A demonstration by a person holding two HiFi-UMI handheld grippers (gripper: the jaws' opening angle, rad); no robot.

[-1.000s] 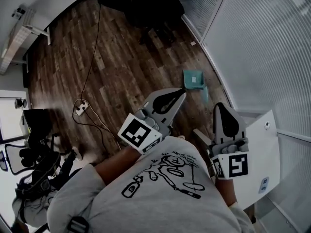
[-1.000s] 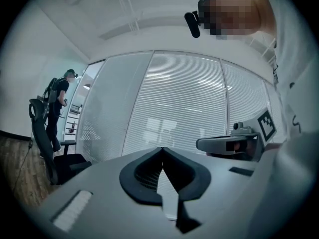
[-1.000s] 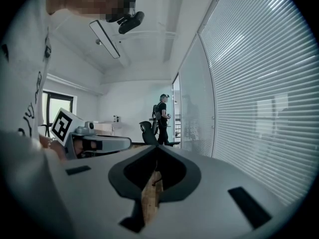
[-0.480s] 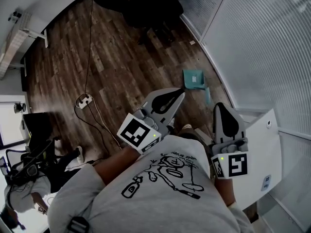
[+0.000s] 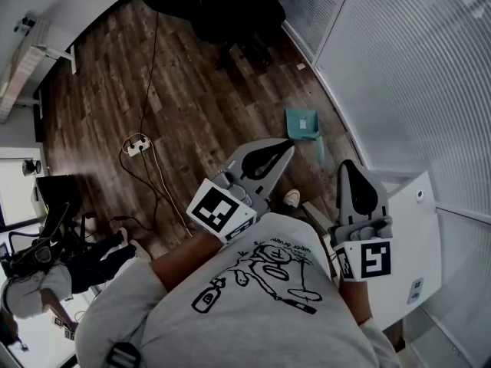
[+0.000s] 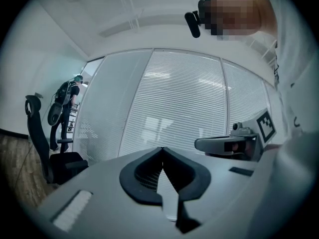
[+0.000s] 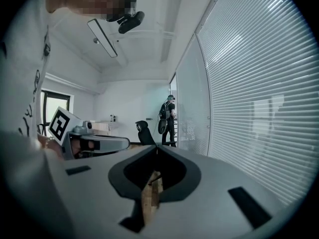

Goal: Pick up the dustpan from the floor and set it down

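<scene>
On the wood floor (image 5: 192, 106), close beside the blind-covered glass wall (image 5: 399, 67), the teal dustpan (image 5: 301, 124) is found lying flat, with its handle turned toward the person. It is touched by neither gripper, so the pick-up is judged not yet begun.

The left gripper (image 5: 285, 144) is held out in front of the torso. In its own view the jaws are seen pressed together at the tips, with nothing between them. The right gripper (image 5: 349, 167) is carried alongside, near a white surface (image 5: 418, 228). Its jaws are likewise closed and empty.

Both gripper views look across the room at blinds and walls, not at the floor, and the dustpan appears in neither. From this it is judged that the tools are merely being carried toward the work rather than aimed at it.

Before the handle can be taken, one gripper would have to be lowered, tipped downward and opened. Little room is left by the nearby wall, so an approach from the open-floor side is judged easier.

A cable and power strip (image 5: 138, 142) are noted on the floor, well apart from the dustpan.
</scene>
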